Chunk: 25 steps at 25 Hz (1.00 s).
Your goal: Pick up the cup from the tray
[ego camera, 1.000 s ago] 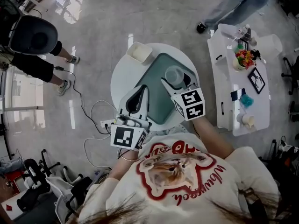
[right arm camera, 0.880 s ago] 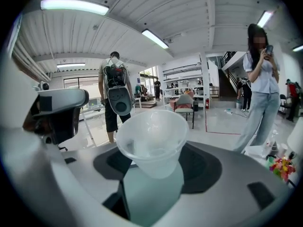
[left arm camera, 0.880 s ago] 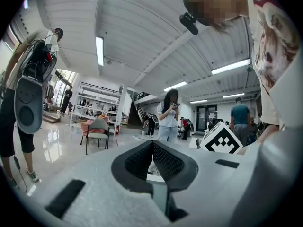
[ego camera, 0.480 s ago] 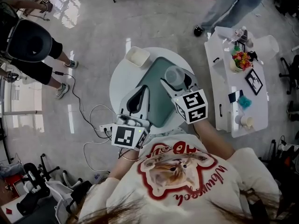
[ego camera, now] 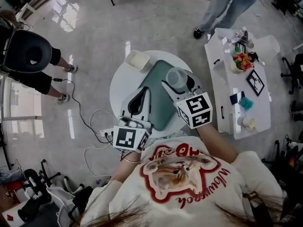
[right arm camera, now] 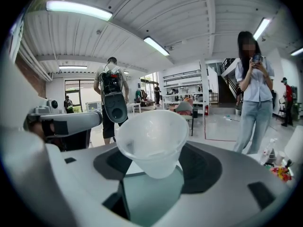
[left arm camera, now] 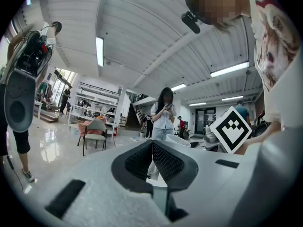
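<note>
A translucent plastic cup (ego camera: pixel 177 75) stands upright over the far right part of the green tray (ego camera: pixel 157 96) on the round white table (ego camera: pixel 120 82). My right gripper (ego camera: pixel 179 82) is shut on the cup, one jaw on each side of its lower wall. In the right gripper view the cup (right arm camera: pixel 152 138) fills the space between the dark pads (right arm camera: pixel 204 167), with the tray (right arm camera: pixel 151 200) under it. My left gripper (ego camera: pixel 143 93) reaches over the tray's near left edge, shut with nothing in it. Its jaws meet at the tip in the left gripper view (left arm camera: pixel 152 148).
A white square container (ego camera: pixel 138 59) sits at the table's far left edge. A white side table (ego camera: pixel 239 86) with flowers and small items stands to the right. People stand on the floor at the far end (ego camera: pixel 222 6) and at the left (ego camera: pixel 31 56). Cables (ego camera: pixel 90 122) lie beside the table.
The whole head view has drifted a little. The cup, tray and both grippers keep the same places relative to each other.
</note>
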Tool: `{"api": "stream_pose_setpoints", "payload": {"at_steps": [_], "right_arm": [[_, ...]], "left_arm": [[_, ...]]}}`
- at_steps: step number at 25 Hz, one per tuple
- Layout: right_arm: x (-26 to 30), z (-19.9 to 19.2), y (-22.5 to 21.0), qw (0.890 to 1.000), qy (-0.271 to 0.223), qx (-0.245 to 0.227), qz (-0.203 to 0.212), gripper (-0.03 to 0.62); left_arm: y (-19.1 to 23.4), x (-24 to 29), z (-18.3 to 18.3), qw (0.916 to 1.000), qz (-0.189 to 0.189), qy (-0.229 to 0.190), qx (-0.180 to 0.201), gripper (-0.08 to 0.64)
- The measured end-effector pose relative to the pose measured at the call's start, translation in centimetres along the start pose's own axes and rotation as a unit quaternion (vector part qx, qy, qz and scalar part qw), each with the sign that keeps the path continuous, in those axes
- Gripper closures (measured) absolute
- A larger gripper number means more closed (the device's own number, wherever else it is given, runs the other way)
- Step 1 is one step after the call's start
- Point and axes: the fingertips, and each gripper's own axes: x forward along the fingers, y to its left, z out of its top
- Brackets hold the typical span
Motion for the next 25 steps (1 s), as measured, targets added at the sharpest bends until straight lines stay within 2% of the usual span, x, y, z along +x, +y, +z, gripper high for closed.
{"api": "stream_pose_setpoints", "payload": {"at_steps": [25], "right_arm": [[-1.2, 2.5, 0.8, 1.0, -0.025, 0.004, 0.007, 0.316]], "left_arm": [[0.2, 0.0, 0.1, 1.0, 0.008, 0.0, -0.005, 0.545]]}}
